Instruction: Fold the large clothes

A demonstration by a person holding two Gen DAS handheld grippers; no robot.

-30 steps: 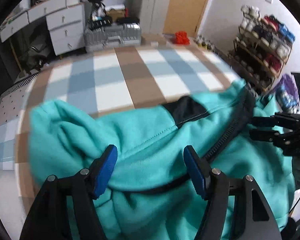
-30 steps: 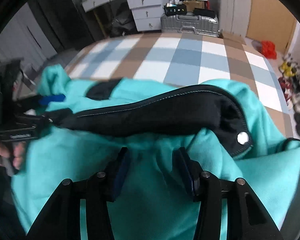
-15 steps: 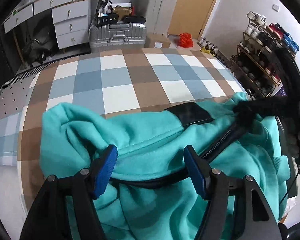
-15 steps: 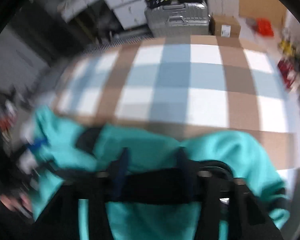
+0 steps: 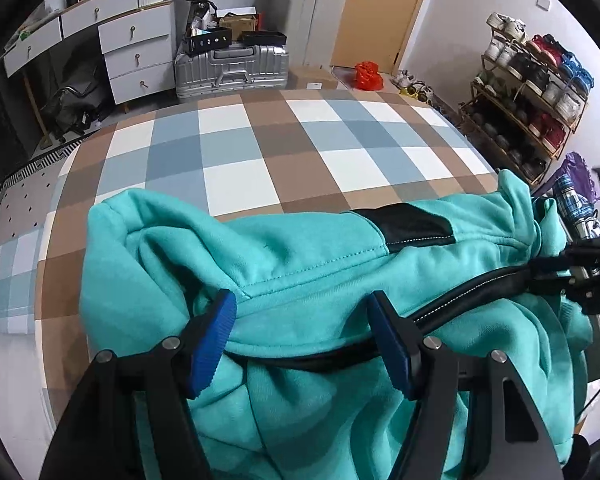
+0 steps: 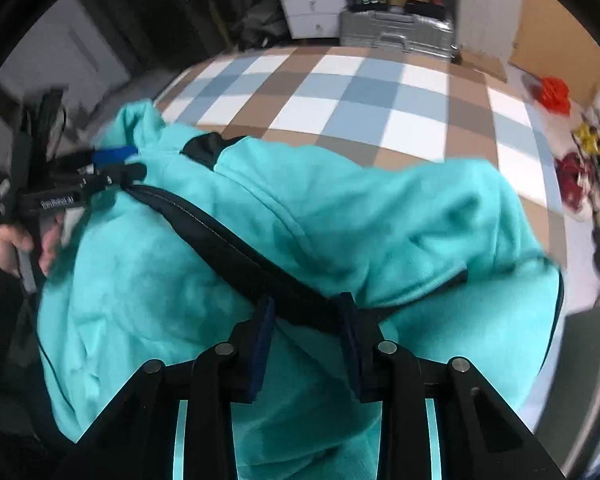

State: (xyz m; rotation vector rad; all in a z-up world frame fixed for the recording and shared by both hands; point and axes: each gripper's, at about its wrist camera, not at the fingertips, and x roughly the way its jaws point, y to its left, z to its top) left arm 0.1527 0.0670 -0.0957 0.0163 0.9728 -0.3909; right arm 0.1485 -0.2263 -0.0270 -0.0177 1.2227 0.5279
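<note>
Right wrist view: right claw (image 6: 306,338) now closing around the teal jacket's (image 6: 340,220) black zipper placket (image 6: 236,256) – fold grab starting; left claw (image 5: 304,336) stays spread over fabric.

The teal jacket (image 5: 300,264) runs off the bottom edge in both views; its lower part is hidden behind the gripper frames. Right wrist view — smeared by motion; floor clutter (image 6: 592,168) at the right edge unreadable.
</note>
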